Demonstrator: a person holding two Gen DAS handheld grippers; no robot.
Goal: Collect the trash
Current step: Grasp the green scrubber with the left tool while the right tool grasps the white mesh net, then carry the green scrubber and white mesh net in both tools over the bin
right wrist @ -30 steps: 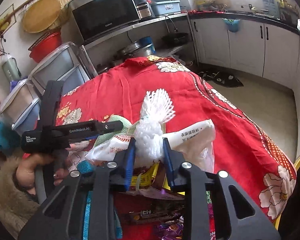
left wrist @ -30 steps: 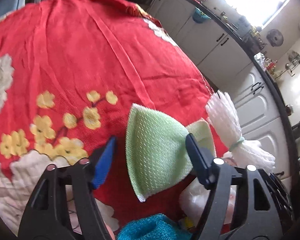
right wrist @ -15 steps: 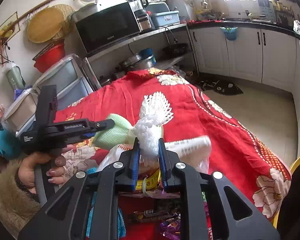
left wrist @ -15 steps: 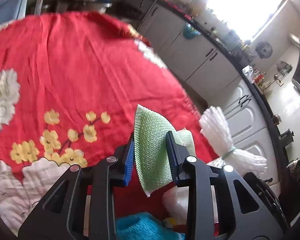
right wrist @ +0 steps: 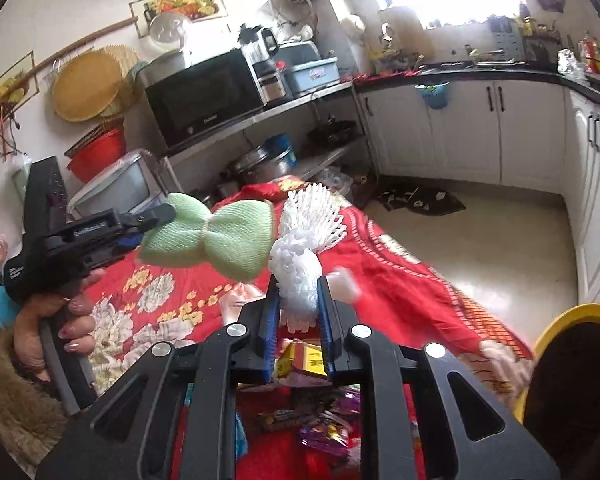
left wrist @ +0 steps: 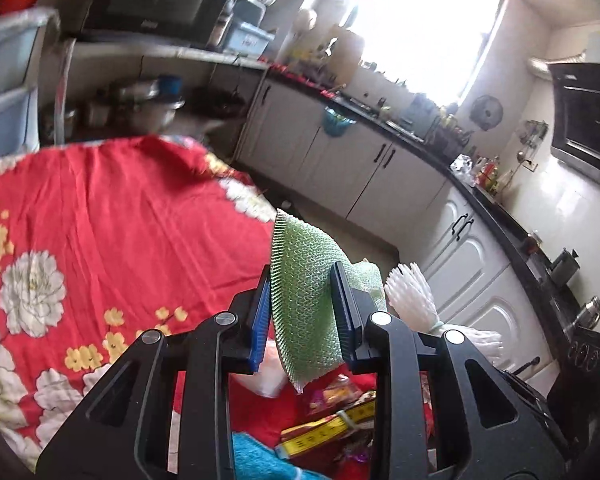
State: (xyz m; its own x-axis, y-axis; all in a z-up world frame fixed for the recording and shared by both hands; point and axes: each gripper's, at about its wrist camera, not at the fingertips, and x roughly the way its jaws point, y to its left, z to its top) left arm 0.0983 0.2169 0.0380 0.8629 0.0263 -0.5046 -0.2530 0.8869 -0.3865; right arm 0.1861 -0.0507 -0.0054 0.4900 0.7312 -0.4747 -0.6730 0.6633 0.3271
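Note:
My left gripper [left wrist: 302,300] is shut on a green foam net sleeve [left wrist: 302,304], tied in the middle like a bow, and holds it in the air above the red flowered tablecloth [left wrist: 100,220]. The right wrist view shows that sleeve [right wrist: 208,236] held by the left gripper [right wrist: 156,216]. My right gripper [right wrist: 298,304] is shut on a white foam net sleeve [right wrist: 300,264], also lifted; it shows at the right in the left wrist view [left wrist: 414,300]. Snack wrappers [right wrist: 304,360] lie on the cloth below both grippers.
A yellow-rimmed bin [right wrist: 572,364] stands at the right beside the table. A teal cloth [left wrist: 256,456] lies near the wrappers. White kitchen cabinets [right wrist: 500,136] and a shelf with a microwave [right wrist: 204,100] stand beyond the table. The floor [right wrist: 480,240] lies to the right.
The left gripper closed on the green sleeve and lifted it off the cloth. The right gripper rose with the white sleeve. Both views tilted up toward the kitchen.

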